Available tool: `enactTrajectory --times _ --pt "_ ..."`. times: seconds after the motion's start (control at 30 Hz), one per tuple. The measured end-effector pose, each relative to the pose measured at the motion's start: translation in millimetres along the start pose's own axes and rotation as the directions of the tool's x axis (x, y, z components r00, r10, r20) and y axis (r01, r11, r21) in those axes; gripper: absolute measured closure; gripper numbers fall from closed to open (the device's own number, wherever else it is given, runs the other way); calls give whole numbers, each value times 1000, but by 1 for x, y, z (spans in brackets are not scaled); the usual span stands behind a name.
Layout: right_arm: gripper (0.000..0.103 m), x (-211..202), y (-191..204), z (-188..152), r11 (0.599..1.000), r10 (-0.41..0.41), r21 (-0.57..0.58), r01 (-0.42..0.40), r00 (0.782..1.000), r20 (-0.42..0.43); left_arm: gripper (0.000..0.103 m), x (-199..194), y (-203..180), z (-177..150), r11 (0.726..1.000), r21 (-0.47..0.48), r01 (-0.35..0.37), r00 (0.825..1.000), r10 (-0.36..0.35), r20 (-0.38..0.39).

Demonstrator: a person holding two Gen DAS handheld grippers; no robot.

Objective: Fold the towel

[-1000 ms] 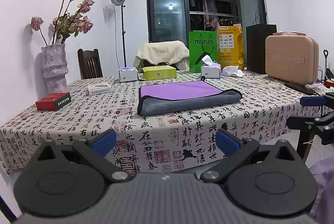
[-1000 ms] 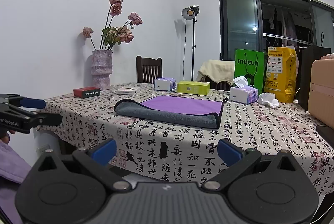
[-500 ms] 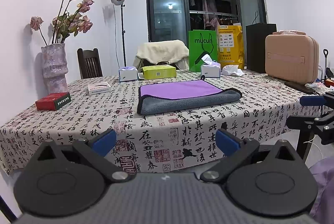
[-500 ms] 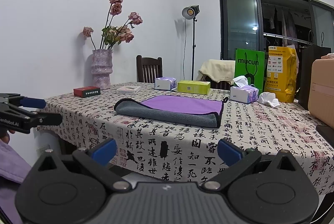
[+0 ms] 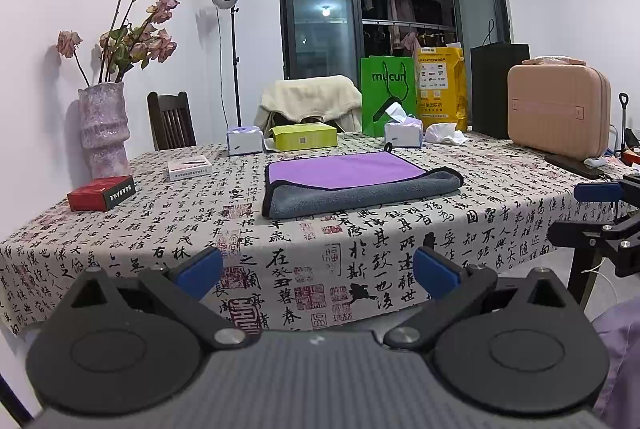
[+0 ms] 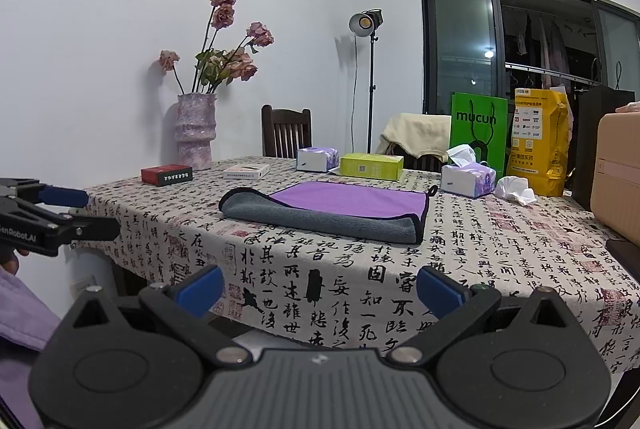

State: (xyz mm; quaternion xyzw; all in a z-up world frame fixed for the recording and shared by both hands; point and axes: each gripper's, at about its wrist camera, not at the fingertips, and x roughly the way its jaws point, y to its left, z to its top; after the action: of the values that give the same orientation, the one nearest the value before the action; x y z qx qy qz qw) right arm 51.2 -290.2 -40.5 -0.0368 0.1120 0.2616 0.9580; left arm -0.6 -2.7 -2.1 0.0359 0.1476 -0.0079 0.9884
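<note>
Towel [image 5: 352,181]: purple face, grey underside, dark binding; lies folded on the tablecloth [image 5: 168,229], mid-table. Judged soft, light, limp; best pinched at the near bound corners. My left gripper [image 5: 318,269] and right gripper [image 6: 320,287]: both spread, empty, short of the table edge. Versus a second ago: nothing moved.

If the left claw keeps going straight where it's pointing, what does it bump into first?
Probably the tablecloth hanging over the table's near edge. The left claw is open, empty, and aimed at it from off the table. The towel lies farther back and higher. Depth is hard to judge.
</note>
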Motion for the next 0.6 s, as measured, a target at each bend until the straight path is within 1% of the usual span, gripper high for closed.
enactTrajectory --times 0.6 --pt "0 0 2 0 1000 0 -2 0 1000 -3 0 1 0 0 1000 1 -1 1000 1 -2"
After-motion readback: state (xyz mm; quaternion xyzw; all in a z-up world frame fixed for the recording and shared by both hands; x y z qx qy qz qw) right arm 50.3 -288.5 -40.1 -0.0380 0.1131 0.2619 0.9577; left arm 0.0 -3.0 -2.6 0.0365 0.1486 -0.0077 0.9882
